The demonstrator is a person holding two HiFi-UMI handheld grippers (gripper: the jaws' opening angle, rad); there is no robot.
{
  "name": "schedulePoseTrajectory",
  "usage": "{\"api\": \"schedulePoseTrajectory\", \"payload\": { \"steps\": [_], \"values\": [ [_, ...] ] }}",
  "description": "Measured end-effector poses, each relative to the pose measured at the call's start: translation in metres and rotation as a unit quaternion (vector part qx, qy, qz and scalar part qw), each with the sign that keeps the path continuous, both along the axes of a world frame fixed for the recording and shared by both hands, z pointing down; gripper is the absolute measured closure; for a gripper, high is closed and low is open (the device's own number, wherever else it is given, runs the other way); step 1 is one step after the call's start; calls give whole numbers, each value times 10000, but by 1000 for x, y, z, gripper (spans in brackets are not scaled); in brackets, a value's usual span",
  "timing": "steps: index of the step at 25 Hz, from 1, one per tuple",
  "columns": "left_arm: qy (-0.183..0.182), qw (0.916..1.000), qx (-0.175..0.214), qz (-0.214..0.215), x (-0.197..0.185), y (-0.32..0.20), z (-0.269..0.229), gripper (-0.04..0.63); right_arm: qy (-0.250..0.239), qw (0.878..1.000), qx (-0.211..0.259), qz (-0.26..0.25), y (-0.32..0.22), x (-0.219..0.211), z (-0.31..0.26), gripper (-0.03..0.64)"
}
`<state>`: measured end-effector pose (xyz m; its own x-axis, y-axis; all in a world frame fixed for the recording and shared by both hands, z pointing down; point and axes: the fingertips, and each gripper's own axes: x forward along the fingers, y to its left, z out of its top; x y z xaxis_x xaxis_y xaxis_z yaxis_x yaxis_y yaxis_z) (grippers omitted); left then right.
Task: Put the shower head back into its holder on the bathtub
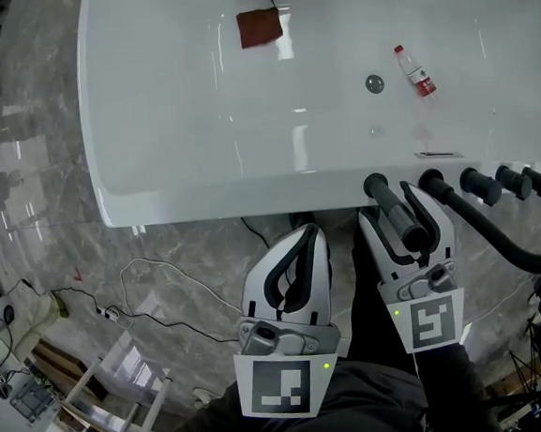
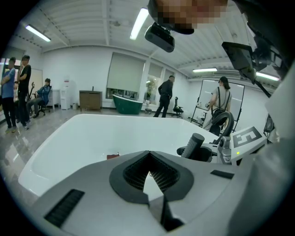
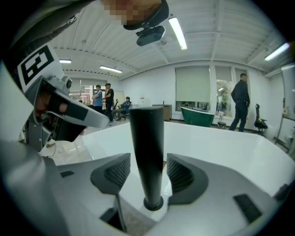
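Observation:
The black stick-shaped shower head (image 1: 397, 213) lies between the jaws of my right gripper (image 1: 392, 204), which is shut on it just below the tub's near rim. Its tip reaches the rim of the white bathtub (image 1: 203, 193). In the right gripper view the shower head (image 3: 146, 138) stands up between the ribbed pads (image 3: 180, 175). A black hose (image 1: 498, 237) curves off to the right. My left gripper (image 1: 308, 231) hangs beside it over the floor, shut and holding nothing. From the left gripper view the shower head (image 2: 196, 144) shows at the right, beyond the shut gripper (image 2: 148, 159).
A row of black knobs and fittings (image 1: 498, 183) lines the near rim at the right. Inside the tub lie a brown cloth (image 1: 260, 27), a small bottle (image 1: 417, 71) and the drain (image 1: 374, 84). Cables (image 1: 154, 286) trail over the marble floor. Several people stand in the background.

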<state>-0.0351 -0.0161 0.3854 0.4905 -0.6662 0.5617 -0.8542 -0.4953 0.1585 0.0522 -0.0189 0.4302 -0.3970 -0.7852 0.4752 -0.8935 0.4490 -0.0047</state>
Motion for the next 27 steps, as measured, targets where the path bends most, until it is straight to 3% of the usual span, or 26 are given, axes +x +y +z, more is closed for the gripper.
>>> {"api": "schedulePoseTrajectory", "payload": {
  "steps": [5,9,12,13,17,22,27],
  "values": [
    [35,10000,-47,37,2,3,3,592,16,10000,-27,-76,2,-1,2,382],
    [110,9988,-423,-218,-16,10,8,592,-78,9993,368,56,-5,-11,-10,382],
    [-69,9993,204,-297,-29,-10,-8,592,-104,9992,-379,-39,6,-26,15,382],
    [-84,9990,344,-273,-27,-13,-11,592,-125,9994,-322,-80,4,-26,14,382],
    [92,9993,311,-196,-8,-8,-13,592,18,9997,166,-179,-3,-14,-4,382],
    [101,9994,306,-137,11,-7,-5,592,30,9997,170,-153,-1,3,3,382],
    [169,9993,322,-101,5,-5,-6,592,102,9997,173,-146,1,-3,2,382]
  ]
}}
